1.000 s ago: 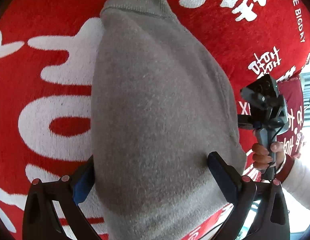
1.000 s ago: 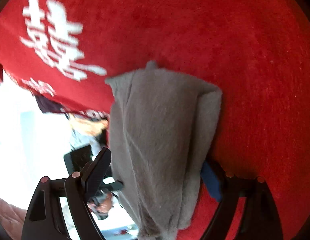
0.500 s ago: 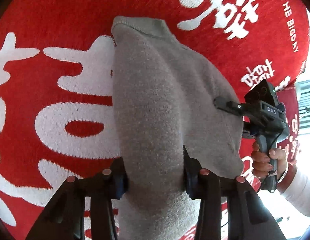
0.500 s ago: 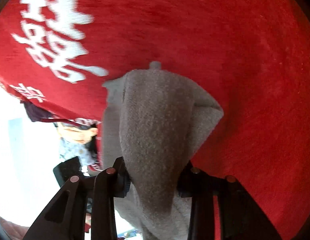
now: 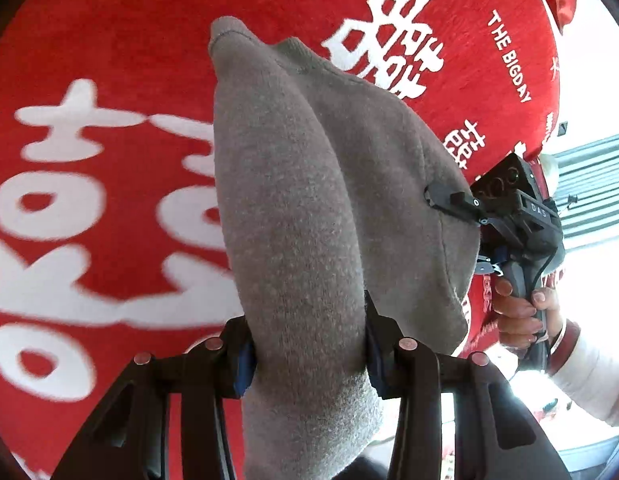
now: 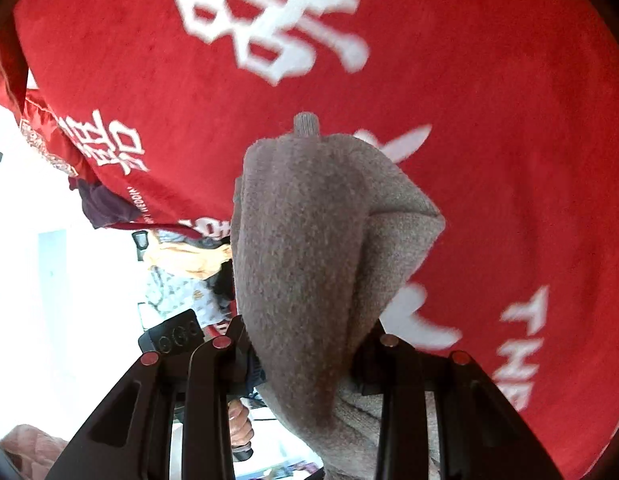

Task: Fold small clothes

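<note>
A small grey knit garment (image 5: 309, 200) hangs lifted above a red cloth with white characters (image 5: 89, 220). My left gripper (image 5: 307, 354) is shut on one edge of the garment, which bunches between the jaws. My right gripper (image 6: 305, 354) is shut on another edge of the same garment (image 6: 309, 240). In the left wrist view the right gripper (image 5: 449, 202) shows at the garment's right side, held by a hand (image 5: 521, 312). The garment's ribbed cuff (image 6: 306, 124) points away from me.
The red cloth (image 6: 489, 140) covers the whole surface and drops off at its edge (image 6: 121, 200). Beyond that edge lie bright floor and a heap of other clothes (image 6: 181, 280). The left gripper's body (image 6: 169, 334) shows low left in the right wrist view.
Both grippers closed on the grey garment, which was lying flat between open jaws. They have since lifted it off the red cloth, and it now bunches and hangs.
</note>
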Tool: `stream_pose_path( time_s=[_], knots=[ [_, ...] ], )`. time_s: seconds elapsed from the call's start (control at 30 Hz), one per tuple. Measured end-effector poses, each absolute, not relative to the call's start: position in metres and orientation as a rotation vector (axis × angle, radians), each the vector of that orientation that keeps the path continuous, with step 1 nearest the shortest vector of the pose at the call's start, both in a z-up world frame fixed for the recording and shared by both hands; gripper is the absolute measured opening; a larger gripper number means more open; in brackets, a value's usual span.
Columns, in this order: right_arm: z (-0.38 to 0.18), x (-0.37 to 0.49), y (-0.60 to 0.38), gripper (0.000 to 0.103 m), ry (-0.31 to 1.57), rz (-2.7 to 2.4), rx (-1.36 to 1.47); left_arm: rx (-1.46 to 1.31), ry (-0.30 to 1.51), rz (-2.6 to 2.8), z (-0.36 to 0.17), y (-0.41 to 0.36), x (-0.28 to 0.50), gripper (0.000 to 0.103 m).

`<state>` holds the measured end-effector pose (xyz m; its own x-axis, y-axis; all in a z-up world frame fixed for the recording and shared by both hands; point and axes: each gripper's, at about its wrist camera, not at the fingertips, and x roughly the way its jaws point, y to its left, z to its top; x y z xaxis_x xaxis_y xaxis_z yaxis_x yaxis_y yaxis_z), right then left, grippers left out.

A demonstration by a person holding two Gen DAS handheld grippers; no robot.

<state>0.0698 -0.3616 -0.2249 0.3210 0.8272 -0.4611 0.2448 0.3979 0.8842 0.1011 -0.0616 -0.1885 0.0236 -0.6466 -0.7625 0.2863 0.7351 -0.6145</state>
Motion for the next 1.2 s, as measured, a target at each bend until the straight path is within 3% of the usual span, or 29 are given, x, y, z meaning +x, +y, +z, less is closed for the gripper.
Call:
stream_pose_path(
  time_s=[0.23,0.4,0.47,0.5,0.53,0.63,0.67,0.77,0.8,0.87,1.2],
  knots=[
    [-0.257,0.071,-0.273,0.037,1.31,0.558,1.121,-0.276,1.405,-0.639,-0.205,-0.004,0.081,0.045],
    [-0.288,0.081,-0.243,0.041,1.448,0.415,0.923,-0.184,1.452,-0.455,-0.244,0.028,0.075,0.046],
    [-0.288,0.083,-0.244,0.048,1.483,0.309,0.784,-0.225,1.442,-0.42,-0.244,0.043,0.072,0.056],
    [-0.283,0.083,-0.246,0.059,1.49,0.265,0.735,-0.236,1.442,-0.405,-0.241,0.048,0.07,0.057],
    [-0.277,0.081,-0.249,0.062,1.489,0.227,0.686,-0.22,1.444,-0.378,-0.237,0.051,0.069,0.062],
    [-0.254,0.076,-0.258,0.063,1.479,0.151,0.552,-0.171,1.449,-0.307,-0.229,0.054,0.064,0.072],
    [-0.245,0.079,-0.257,0.062,1.475,0.133,0.526,-0.157,1.445,-0.283,-0.224,0.055,0.062,0.082],
    [-0.222,0.066,-0.257,0.037,1.433,0.167,0.508,-0.117,1.42,-0.248,-0.215,0.056,0.056,0.089],
    [-0.213,0.06,-0.252,0.035,1.422,0.2,0.493,-0.099,1.414,-0.238,-0.213,0.054,0.055,0.089],
    [-0.204,0.051,-0.238,0.033,1.41,0.253,0.457,-0.081,1.414,-0.226,-0.211,0.049,0.051,0.103],
    [-0.242,-0.007,-0.224,0.026,1.484,0.214,0.334,-0.091,1.326,-0.191,-0.185,0.038,0.049,0.103]
  ],
)
